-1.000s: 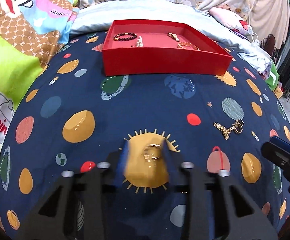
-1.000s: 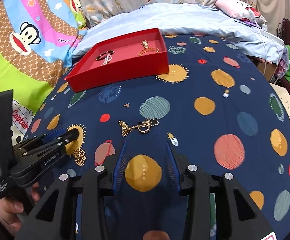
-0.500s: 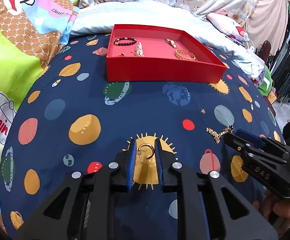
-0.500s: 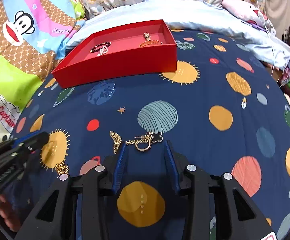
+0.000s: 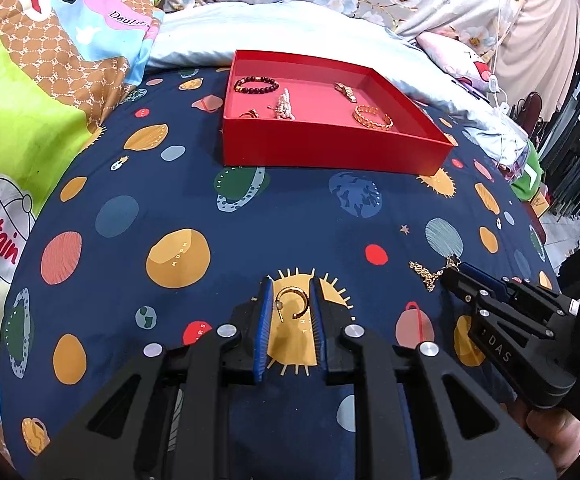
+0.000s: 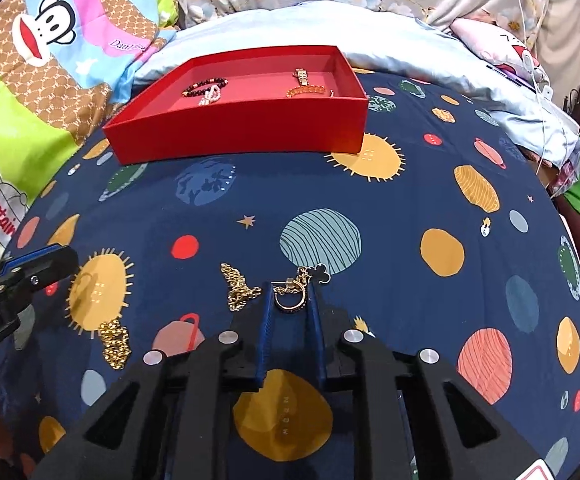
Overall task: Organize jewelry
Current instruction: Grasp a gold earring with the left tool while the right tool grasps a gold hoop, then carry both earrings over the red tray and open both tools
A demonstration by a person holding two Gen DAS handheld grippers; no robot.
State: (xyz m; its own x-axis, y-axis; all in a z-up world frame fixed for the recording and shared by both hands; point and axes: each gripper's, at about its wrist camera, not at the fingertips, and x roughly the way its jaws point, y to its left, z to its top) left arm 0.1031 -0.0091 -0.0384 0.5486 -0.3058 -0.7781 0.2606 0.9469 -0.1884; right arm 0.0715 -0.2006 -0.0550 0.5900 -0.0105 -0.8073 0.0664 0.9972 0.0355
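Left gripper (image 5: 290,300) has its blue pads pinched onto a gold hoop earring (image 5: 293,302), sitting over a yellow sun on the planet-print bedsheet (image 5: 290,216). Right gripper (image 6: 290,300) is clamped around a second gold hoop (image 6: 288,301) tangled with a gold chain (image 6: 237,286). Another gold chain clump (image 6: 114,339) lies near the left gripper. The red tray (image 5: 330,152) is well apart, holding a beaded bracelet (image 5: 256,84) and a gold bangle (image 5: 372,117).

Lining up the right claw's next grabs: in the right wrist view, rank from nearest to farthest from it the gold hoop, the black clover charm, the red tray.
1. gold hoop: between the right claw's fingers.
2. black clover charm: just ahead, slightly right.
3. red tray: far ahead, left of centre, on the bedspread.
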